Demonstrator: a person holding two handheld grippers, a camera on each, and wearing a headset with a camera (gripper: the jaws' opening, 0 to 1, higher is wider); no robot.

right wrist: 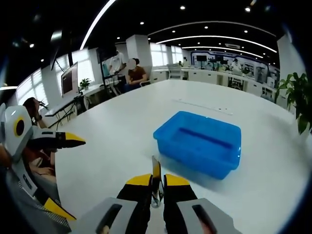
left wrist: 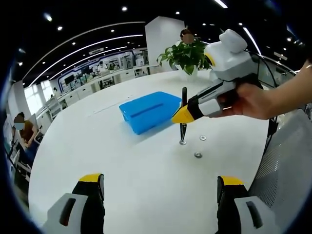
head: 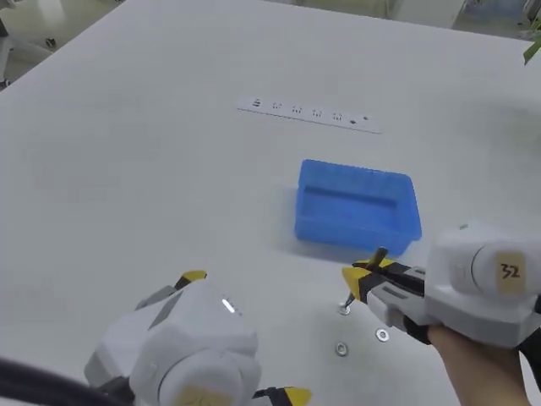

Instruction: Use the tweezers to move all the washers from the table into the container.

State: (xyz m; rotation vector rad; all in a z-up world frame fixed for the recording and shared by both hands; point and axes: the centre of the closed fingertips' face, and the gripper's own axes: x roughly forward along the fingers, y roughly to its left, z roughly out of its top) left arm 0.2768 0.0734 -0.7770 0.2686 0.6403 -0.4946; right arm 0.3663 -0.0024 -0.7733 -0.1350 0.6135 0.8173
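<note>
A blue container (head: 357, 207) stands on the white table (head: 127, 169). My right gripper (head: 358, 276) is shut on dark tweezers (head: 365, 277), held upright just in front of the container. The tweezers' tips touch a washer (head: 345, 309) on the table. Two more washers (head: 341, 348) (head: 382, 335) lie close by. In the left gripper view the tweezers (left wrist: 184, 117) stand on a washer (left wrist: 183, 142), with the container (left wrist: 148, 111) behind. My left gripper (head: 241, 336) is open, low at the front left. In the right gripper view the tweezers (right wrist: 156, 176) stick up between the jaws, before the container (right wrist: 200, 141).
A flat power strip (head: 308, 114) lies beyond the container. A potted plant (left wrist: 187, 53) stands at the table's far edge, and a mesh chair (left wrist: 287, 165) is beside the table. People sit at desks (right wrist: 131, 73) in the background.
</note>
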